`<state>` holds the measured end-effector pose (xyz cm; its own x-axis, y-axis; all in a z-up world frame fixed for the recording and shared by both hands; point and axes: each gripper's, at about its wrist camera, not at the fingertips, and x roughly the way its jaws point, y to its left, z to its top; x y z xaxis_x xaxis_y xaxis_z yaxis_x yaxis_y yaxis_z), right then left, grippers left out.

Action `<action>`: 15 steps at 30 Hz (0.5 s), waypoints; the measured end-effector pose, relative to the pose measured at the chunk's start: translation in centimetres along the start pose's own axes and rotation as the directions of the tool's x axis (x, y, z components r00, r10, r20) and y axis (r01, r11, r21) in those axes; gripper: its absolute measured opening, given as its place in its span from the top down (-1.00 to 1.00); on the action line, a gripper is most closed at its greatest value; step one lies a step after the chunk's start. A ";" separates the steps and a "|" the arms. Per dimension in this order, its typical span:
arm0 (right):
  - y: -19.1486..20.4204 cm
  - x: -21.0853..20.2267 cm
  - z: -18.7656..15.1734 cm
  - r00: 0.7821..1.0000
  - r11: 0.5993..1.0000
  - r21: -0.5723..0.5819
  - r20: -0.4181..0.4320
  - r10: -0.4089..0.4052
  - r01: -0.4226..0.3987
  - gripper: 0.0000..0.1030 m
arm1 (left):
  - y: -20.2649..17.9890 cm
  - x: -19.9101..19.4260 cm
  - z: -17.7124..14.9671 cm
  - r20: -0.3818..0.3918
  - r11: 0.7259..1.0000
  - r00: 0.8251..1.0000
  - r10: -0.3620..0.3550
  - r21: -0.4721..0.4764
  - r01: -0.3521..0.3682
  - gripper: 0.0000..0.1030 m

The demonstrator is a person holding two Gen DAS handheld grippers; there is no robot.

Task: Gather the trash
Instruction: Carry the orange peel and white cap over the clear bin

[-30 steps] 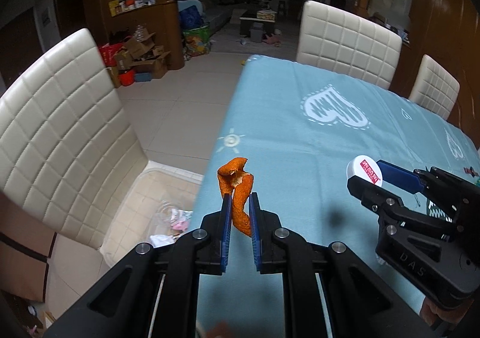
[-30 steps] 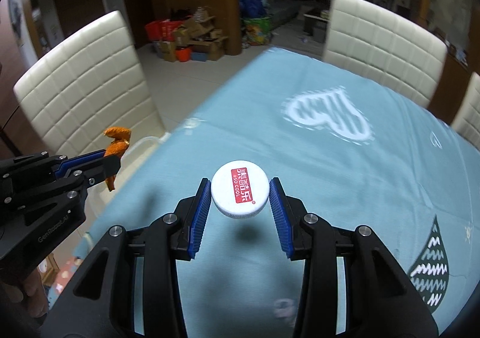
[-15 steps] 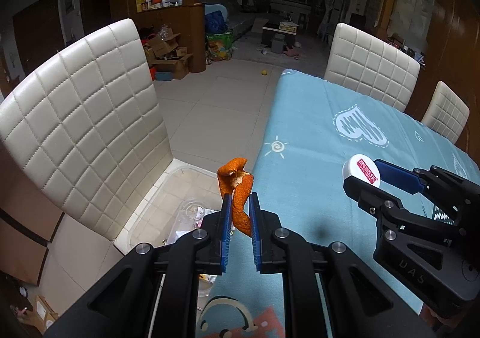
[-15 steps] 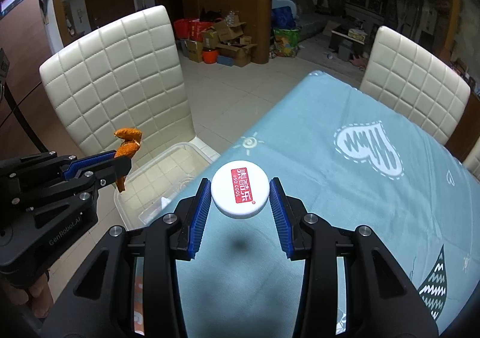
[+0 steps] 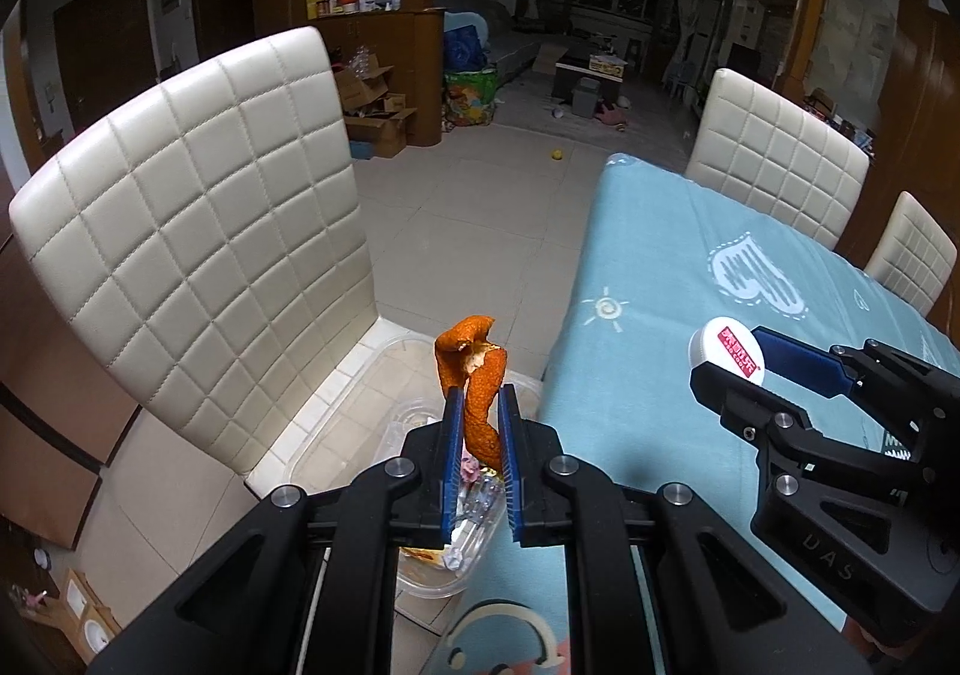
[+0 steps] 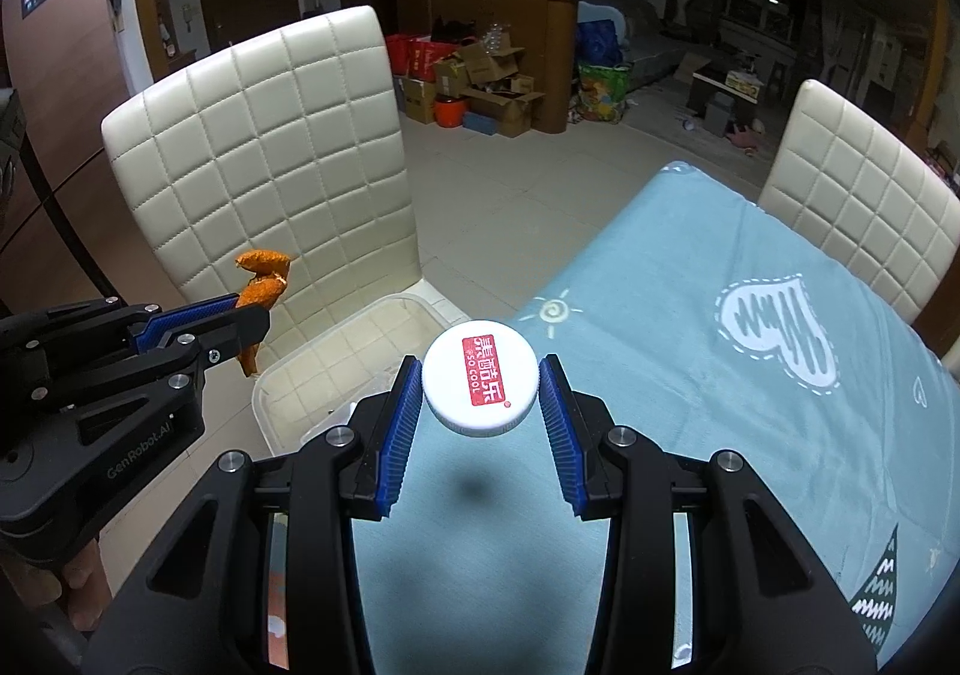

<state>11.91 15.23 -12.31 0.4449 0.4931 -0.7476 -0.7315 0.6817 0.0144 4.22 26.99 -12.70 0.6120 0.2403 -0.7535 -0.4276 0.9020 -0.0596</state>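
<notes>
A: What is each tool carrying?

B: The left gripper (image 5: 478, 423) is clamped on a curled strip of orange peel (image 5: 474, 375), which sticks up past the pads. The right gripper (image 6: 480, 396) pinches a white bottle cap (image 6: 480, 384) with a red label across its rim.

A: And the bin?

B: A clear plastic bin (image 5: 384, 393) sits on the floor between the white chair (image 5: 198, 255) and the edge of the blue tablecloth (image 5: 690, 267). In the left wrist view the peel hangs at about 12 o'clock from the pads, right above the bin's opening. In the right wrist view the bin lies at about 10 o'clock from the cap, which looks to hang over the cloth's edge.

A: How should the drop go?

B: I'd judge the peel ready: lower slightly, part the pads fully, since a curled peel may cling. The cap should travel toward 10 o'clock until it clears the cloth, or it could land on the table and roll.

A: Anything unclear?

B: The bin's near end is hidden behind the gripper bodies, and its contents are a blur of wrappers and clear plastic.
</notes>
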 end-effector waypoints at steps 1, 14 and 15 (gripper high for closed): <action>0.2 0.2 0.0 1.000 1.000 -0.002 -0.003 0.006 -0.006 0.18 | 0.4 0.3 -0.1 -0.007 1.000 1.000 0.003 -0.007 -0.003 0.77; 3.0 4.1 1.5 0.998 0.996 -0.061 -0.038 0.058 -0.060 0.18 | 4.6 3.2 0.1 -0.035 0.995 0.999 0.034 -0.088 -0.036 0.77; 3.1 4.3 1.7 0.997 0.996 -0.063 -0.040 0.060 -0.062 0.18 | 4.7 3.4 0.2 -0.035 0.995 0.999 0.036 -0.091 -0.039 0.77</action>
<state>12.42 20.41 -14.39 0.3795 0.5113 -0.7711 -0.7887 0.6145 0.0192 4.46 32.17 -15.42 0.5721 0.2601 -0.7778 -0.5100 0.8555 -0.0890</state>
